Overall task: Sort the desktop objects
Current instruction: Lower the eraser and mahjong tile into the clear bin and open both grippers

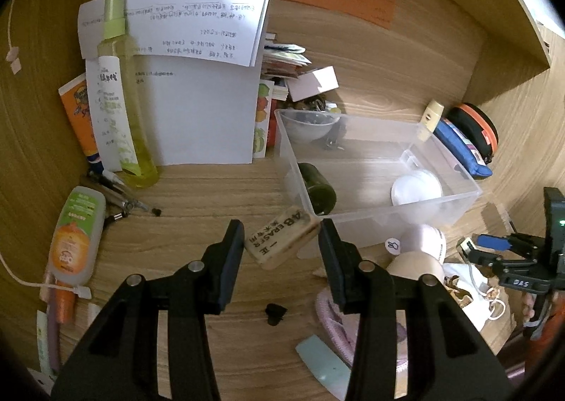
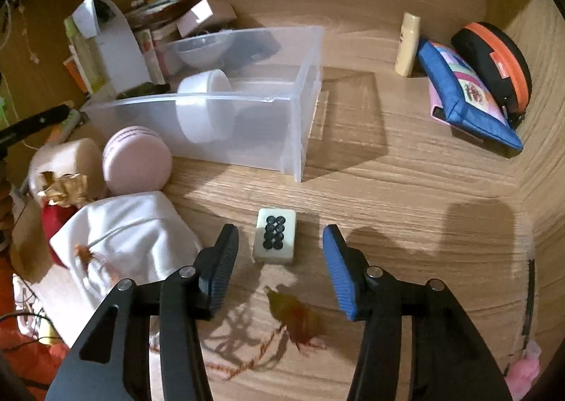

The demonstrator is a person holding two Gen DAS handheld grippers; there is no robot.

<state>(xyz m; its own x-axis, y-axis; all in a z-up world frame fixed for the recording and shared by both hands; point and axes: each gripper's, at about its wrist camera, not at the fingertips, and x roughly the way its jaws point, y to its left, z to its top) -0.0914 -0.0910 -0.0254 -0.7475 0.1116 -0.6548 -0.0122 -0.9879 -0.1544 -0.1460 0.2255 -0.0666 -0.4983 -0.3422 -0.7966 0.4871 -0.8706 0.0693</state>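
Note:
In the left wrist view my left gripper (image 1: 280,237) is shut on a tan block eraser (image 1: 279,242) printed "4B ERASER", held tilted above the wooden desk (image 1: 197,210). Just behind it is the near corner of a clear plastic bin (image 1: 406,210), which holds a dark green bottle (image 1: 317,189) and a white round jar (image 1: 416,185). In the right wrist view my right gripper (image 2: 280,237) stands open. A cream mahjong tile (image 2: 275,237) with black dots lies flat on the desk between its fingers, touching neither pad. The bin (image 2: 247,132) lies beyond it to the left.
A tall green spray bottle (image 1: 120,101), papers (image 1: 197,83), a tube (image 1: 76,235) and pens (image 1: 116,192) crowd the left. A pink round case (image 2: 136,161) and white cloth (image 2: 134,235) sit left of the tile; a leaf (image 2: 293,316) lies near it. A blue pouch (image 2: 466,97) and black-orange case (image 2: 494,58) lie far right.

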